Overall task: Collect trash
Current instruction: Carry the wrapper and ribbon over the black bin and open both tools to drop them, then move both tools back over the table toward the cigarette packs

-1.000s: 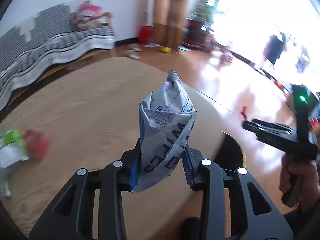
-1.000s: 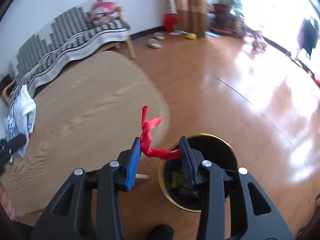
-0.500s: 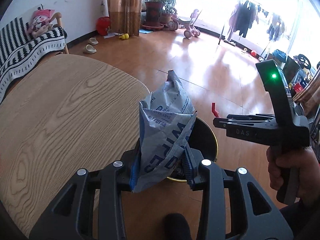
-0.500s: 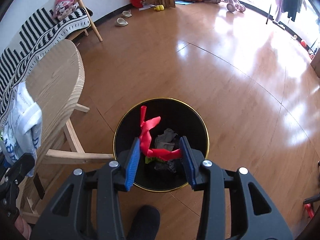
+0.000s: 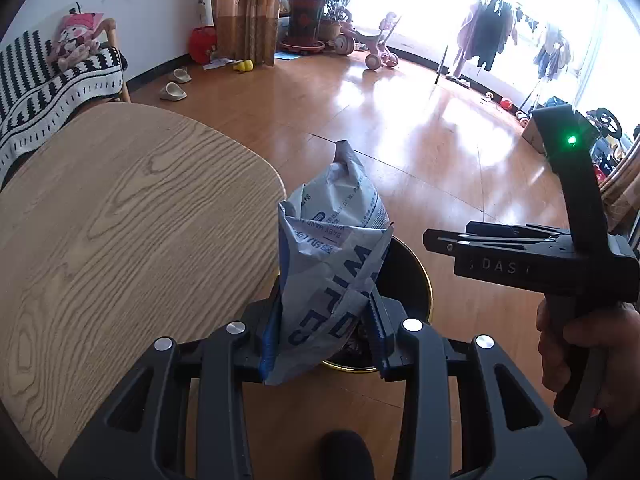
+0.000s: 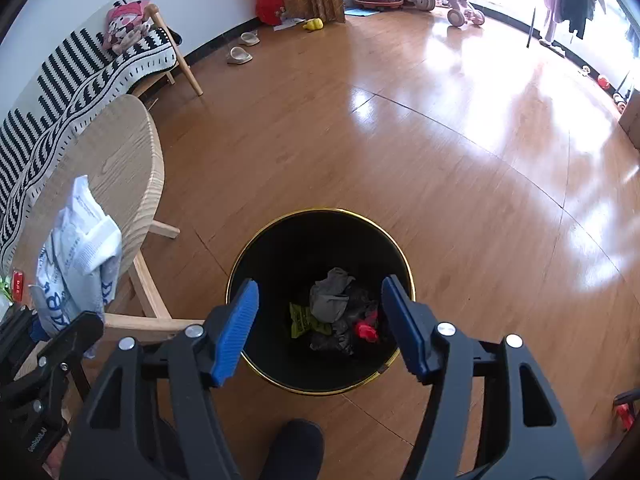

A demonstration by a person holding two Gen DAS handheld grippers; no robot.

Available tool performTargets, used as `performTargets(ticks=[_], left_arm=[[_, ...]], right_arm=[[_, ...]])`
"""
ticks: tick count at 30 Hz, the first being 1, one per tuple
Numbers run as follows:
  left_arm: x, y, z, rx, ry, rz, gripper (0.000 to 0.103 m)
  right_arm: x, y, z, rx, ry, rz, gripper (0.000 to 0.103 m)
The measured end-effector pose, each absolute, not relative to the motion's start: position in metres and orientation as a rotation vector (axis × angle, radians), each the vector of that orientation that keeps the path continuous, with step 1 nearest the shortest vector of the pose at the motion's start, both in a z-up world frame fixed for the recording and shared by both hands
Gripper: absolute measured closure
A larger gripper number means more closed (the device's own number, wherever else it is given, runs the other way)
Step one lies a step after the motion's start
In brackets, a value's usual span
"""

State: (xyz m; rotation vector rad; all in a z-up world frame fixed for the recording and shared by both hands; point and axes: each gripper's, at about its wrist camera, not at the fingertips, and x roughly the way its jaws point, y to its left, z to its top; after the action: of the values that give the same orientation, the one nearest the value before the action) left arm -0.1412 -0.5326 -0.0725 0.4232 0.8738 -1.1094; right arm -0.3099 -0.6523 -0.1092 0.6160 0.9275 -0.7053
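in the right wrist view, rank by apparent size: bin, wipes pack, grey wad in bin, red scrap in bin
1. bin
2. wipes pack, though it is nearer the camera
3. grey wad
4. red scrap

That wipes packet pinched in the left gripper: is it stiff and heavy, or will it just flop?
The wipes packet looks creased and caved in, so probably soft film, nearly empty and light. It stands upright between the left gripper pads, so it likely holds some shape. Released over the bin, it would probably drop slowly.

The table point(image 5: 120, 220) is matt, grained wood; the floor point(image 6: 440, 140) glossy wood. The bin point(image 6: 320, 391) has a shiny gold rim. The wipes pack point(image 5: 332, 272) is crinkled plastic film.
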Motion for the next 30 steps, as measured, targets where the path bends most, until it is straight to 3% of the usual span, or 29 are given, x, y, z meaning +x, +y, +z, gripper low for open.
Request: performTargets(ticks=[10,12,16,30], left_arm=[[-0.14,-0.558,-0.089,0.395,0.917,-1.165,0.067],[-0.139,-0.562,-0.09,0.386,0.921,-1.171,0.062],[-0.133,-0.567,-0.087,0.348,0.911,-1.165,0.036],[-0.097,-0.497,-0.042,0.316,0.831,-1.045,0.014]], right_arm=[[-0.333,-0.67,-0.1,0.687,0.842,-0.812,0.034],[-0.337,-0.673,-0.099,0.697,0.827,-0.822,0.033],[-0.34,-0.674,-0.099,0.691,0.825,-0.826,0.033],[-0.279,-0.629,-0.076,0.58,0.842,-0.708,0.029]])
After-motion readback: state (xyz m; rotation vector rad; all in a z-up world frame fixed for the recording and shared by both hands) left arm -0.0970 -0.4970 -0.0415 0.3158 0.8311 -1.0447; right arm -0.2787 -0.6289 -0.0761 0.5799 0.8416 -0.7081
